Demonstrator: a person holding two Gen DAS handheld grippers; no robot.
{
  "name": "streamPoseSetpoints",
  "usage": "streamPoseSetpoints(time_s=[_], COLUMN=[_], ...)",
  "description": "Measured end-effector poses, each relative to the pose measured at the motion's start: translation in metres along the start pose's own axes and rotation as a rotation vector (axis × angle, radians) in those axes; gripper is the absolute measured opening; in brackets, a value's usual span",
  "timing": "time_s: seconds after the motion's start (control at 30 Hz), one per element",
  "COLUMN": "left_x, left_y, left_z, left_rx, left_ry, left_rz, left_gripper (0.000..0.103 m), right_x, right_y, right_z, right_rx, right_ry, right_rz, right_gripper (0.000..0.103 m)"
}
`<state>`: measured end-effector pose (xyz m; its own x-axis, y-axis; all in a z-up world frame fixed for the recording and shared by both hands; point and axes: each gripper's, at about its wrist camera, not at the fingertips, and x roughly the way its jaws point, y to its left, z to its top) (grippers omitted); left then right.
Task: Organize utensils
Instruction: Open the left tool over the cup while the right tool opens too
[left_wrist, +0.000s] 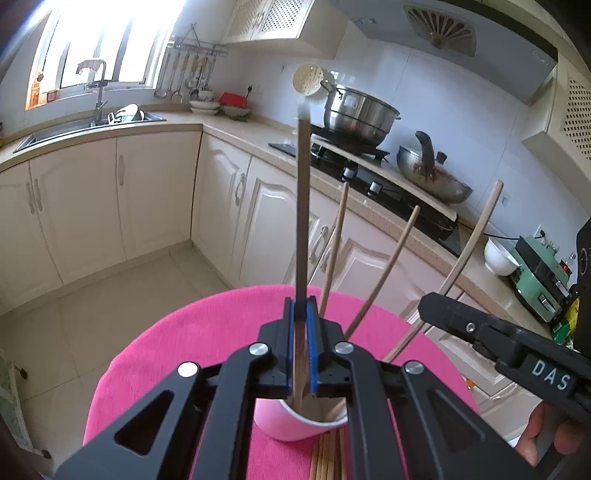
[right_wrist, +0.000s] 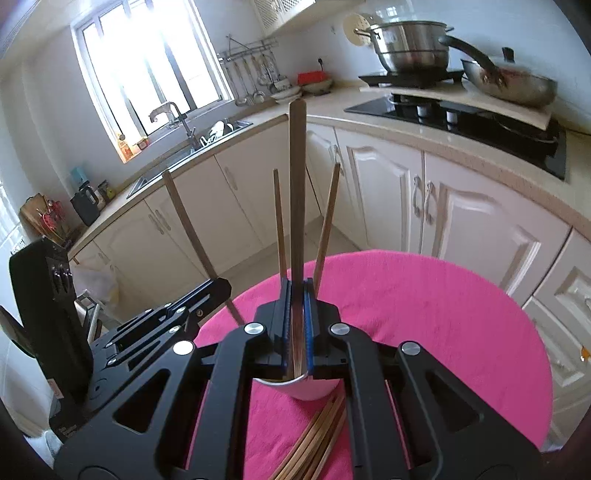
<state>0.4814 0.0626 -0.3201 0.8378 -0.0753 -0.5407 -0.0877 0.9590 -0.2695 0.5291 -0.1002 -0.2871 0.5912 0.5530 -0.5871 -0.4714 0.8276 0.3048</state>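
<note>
Two chopsticks held upright, one pinched in your left claw (left_wrist: 303, 325), one in your right claw (right_wrist: 295, 314); cup (left_wrist: 295, 421) directly beneath both, spare bundle (right_wrist: 314, 443) nearer you. Light, stiff, smooth wood: likely slippery, so grip mid-shaft.

Cup (left_wrist: 295, 424) interior hidden; loose chopsticks (right_wrist: 314, 443) cut off.

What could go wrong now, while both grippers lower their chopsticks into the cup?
1. The left gripper and the right gripper are each shut on one chopstick over the same small cup; they may collide.
2. The cup looks light and stands on a soft pink cloth; a sideways push could tip it.
3. A lowered chopstick may knock those already leaning in the cup.
</note>
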Motion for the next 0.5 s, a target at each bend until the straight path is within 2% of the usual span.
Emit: streamPoseSetpoints(time_s=[0.03, 0.1, 0.5], left_x=[0.000, -0.003, -0.018], left_y=[0.000, 0.001, 0.007], left_z=[0.000, -0.001, -0.004], left_rx=[-0.002, -0.006, 0.003], left_ry=[0.009, 0.028, 0.091], left_rz=[0.000, 0.001, 0.053], left_gripper=[0.008, 0.021, 0.031], right_x=[0.001, 0.003, 0.014], right_y=[0.001, 0.002, 0.010], right_z=[-0.001, -0.002, -0.017], right_rx=[-0.002, 0.000, 0.028], right_ry=[0.006, 0.022, 0.090], right_rz=[-0.003, -0.007, -0.038], right_gripper=[0.007, 0.007, 0.007])
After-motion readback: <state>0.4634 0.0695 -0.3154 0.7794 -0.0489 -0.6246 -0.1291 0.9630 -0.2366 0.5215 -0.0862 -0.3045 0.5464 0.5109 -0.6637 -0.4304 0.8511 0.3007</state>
